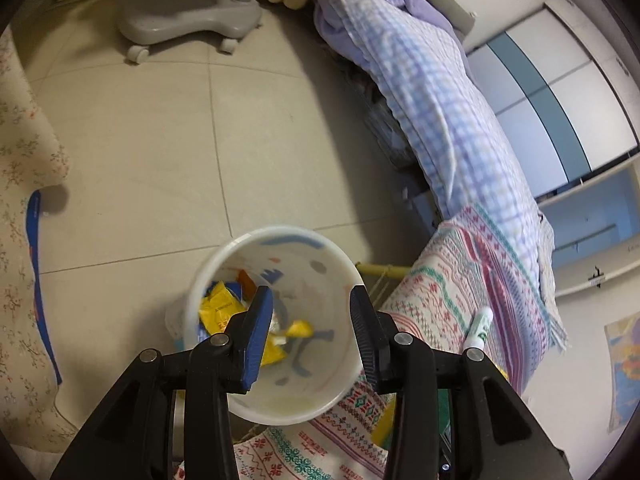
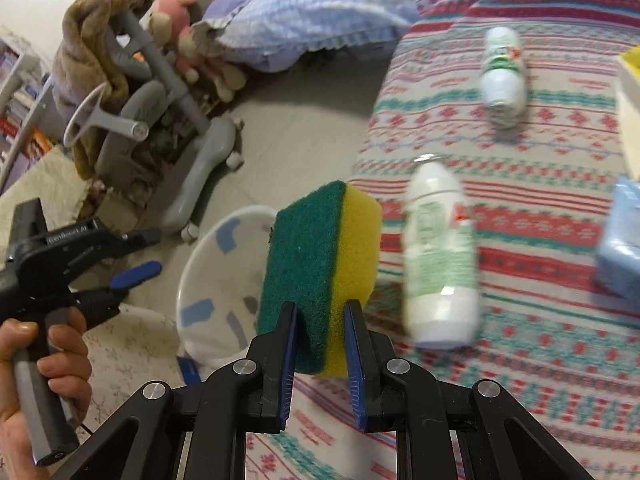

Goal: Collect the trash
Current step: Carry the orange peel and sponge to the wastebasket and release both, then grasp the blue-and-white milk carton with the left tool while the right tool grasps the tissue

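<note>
- The white bin (image 1: 276, 320) stands on the tiled floor (image 1: 140, 140), its rim just beside the edge of the patterned blanket (image 1: 448, 280); bare tiles run from it to the wheeled grey chair base (image 1: 188, 20).
- A checked quilt (image 1: 432, 92) hangs down along the far side of the floor, closing that edge.
- The left gripper (image 1: 312, 320) hovers over the bin's mouth with its jaws spread wide and nothing between them; yellow wrappers (image 1: 220, 308) lie at the bin's bottom.
- The right gripper (image 2: 320, 336) is clamped on a sponge (image 2: 320, 264), green scouring face to the left, yellow foam to the right, held upright near the blanket's edge, with the bin showing behind it.
- Two white bottles with green labels (image 2: 440, 256) (image 2: 502, 76) lie on the blanket, apart from each other and smeared by blur; their print cannot be read.
- A blue pack (image 2: 620, 248) and a pale box (image 2: 630, 92) are cut off at the right edge of the right wrist view.
- A hand (image 2: 40, 364) grips the left tool's handle at the left edge of that view.
</note>
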{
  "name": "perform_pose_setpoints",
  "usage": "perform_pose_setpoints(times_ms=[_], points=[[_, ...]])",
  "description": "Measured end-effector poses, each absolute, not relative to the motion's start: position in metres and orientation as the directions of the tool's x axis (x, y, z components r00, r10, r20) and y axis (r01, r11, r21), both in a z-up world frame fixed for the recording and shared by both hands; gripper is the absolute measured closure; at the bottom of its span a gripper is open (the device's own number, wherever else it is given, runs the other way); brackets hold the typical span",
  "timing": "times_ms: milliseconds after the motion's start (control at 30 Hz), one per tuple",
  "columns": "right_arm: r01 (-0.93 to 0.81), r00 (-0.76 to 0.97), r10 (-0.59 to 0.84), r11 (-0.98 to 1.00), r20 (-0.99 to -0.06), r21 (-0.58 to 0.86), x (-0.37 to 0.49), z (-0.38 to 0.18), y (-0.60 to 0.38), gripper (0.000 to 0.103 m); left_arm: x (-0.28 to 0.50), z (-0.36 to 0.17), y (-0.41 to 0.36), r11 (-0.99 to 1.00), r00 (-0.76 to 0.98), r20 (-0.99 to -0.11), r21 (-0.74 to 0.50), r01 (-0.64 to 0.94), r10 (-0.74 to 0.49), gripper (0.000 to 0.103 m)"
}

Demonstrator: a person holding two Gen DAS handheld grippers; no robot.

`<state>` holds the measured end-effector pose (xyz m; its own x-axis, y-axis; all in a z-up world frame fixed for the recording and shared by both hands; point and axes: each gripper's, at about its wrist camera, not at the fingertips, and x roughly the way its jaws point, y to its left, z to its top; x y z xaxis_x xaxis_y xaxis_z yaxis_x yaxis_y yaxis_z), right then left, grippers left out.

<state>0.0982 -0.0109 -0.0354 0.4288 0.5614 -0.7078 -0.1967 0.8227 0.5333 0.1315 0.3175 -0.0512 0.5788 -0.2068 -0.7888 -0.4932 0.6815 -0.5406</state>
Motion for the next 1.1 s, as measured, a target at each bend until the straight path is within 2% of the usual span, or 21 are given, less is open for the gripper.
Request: perform_pose_setpoints(times_ms=[233, 333, 400, 667, 900, 1100], points=[[-0.28, 0.4, 0.582, 0.813, -0.708, 0.511, 0.123, -0.038, 0.06, 0.082, 0.128, -0.05, 0.326, 0.667, 0.594, -0.785, -0.539, -0.515, -0.175, 0.061], [-0.318, 0.399, 0.565, 0.824, -0.722, 0.469, 0.139, -0.043, 0.093, 0.076, 0.128, -0.049, 0.324, 0.673, 0.596, -0.784, -0.536, -0.509, -0.174, 0.061], [-0.324, 0.401, 0.506, 0.858, -0.764, 0.398, 0.146, -0.051, 0.109, 0.05, 0.13, -0.047, 0.32, 0.682, 0.599, -0.78, -0.538, -0.495, -0.181, 0.061], [-0.296, 0.401, 0.471, 0.878, -0.786, 0.375, 0.133, -0.058, 0.073, 0.049, 0.142, -0.038, 0.286, 0.757, 0.589, -0.779, -0.514, -0.403, -0.215, 0.061], [-0.248, 0.432, 0.448, 0.894, -0.783, 0.374, 0.113, -0.035, 0.008, 0.048, 0.153, -0.027, 0.236, 0.84, 0.57, -0.785, -0.464, -0.281, -0.243, 0.061], [-0.186, 0.496, 0.379, 0.925, -0.781, 0.331, 0.106, -0.006, -0.057, 0.045, 0.163, -0.023, 0.179, 0.886, 0.544, -0.792, -0.43, -0.174, -0.278, 0.055]])
